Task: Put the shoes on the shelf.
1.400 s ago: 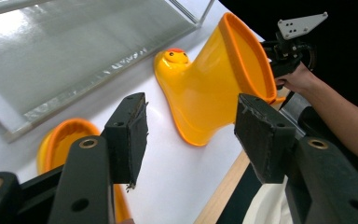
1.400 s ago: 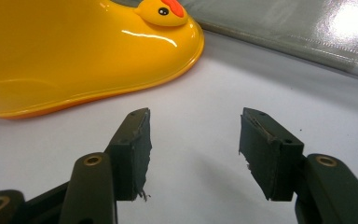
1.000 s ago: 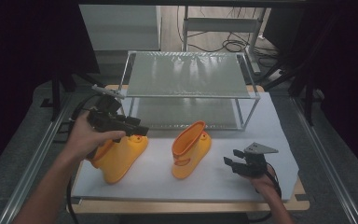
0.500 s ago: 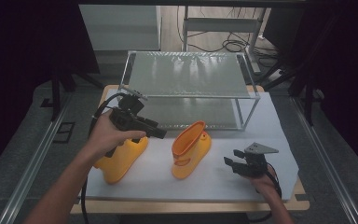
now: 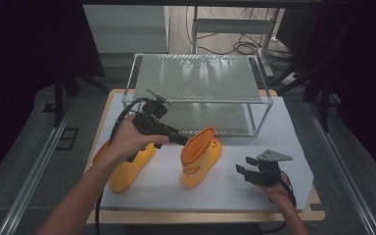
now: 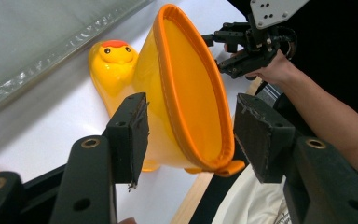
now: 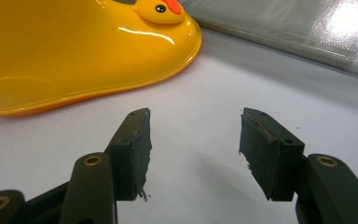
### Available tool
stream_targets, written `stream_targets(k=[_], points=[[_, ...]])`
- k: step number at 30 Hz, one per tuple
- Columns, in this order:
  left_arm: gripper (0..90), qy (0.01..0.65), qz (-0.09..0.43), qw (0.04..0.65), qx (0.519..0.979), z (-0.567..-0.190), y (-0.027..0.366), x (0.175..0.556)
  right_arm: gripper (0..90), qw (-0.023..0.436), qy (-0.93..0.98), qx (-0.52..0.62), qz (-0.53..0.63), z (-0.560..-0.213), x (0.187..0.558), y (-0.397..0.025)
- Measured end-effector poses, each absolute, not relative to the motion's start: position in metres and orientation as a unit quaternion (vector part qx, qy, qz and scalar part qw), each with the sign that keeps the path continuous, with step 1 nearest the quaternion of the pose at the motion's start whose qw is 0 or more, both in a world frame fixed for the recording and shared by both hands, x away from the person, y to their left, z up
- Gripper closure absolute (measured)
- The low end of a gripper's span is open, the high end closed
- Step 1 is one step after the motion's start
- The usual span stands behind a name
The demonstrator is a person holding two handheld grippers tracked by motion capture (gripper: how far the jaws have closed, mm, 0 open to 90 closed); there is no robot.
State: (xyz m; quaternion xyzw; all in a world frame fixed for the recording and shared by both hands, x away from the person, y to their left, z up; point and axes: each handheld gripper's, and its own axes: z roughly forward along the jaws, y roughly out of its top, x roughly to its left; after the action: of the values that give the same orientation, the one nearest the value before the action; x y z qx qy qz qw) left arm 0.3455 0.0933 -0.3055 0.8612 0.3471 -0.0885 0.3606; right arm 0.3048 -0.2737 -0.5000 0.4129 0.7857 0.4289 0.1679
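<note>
Two yellow rubber boots with duck faces stand on the white mat. In the high view the left boot [image 5: 127, 171] sits partly under the person's left hand. The right boot [image 5: 200, 154] stands mid-table. My left gripper [image 5: 180, 140] is open at the right boot's top rim; in the left gripper view its jaws [image 6: 191, 135] stand either side of the orange-edged opening of the boot [image 6: 186, 93], not pressing it. My right gripper [image 5: 241, 171] rests low on the mat to the boot's right, open and holding nothing [image 7: 193, 144], with the boot's toe [image 7: 74, 56] ahead to its left.
A two-tier rack [image 5: 196, 83] with metal frame and translucent shelves stands at the back of the table. The white mat [image 5: 235, 191] lies on a wooden tabletop. Cables trail from both grippers. My right gripper [image 6: 242, 46] and its forearm appear beyond the boot in the left gripper view.
My left gripper has moved right, off the left boot and over to the right boot's opening. The right gripper has stayed put.
</note>
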Motion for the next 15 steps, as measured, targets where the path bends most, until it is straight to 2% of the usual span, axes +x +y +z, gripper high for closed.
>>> stream_targets(k=[15], points=[[47.2, 0.356, -0.1, 0.321, 0.872, -0.329, 0.061, 0.366, 43.1, 0.167, 0.787, 0.412, 0.428, -0.5, 0.305, -0.274]])
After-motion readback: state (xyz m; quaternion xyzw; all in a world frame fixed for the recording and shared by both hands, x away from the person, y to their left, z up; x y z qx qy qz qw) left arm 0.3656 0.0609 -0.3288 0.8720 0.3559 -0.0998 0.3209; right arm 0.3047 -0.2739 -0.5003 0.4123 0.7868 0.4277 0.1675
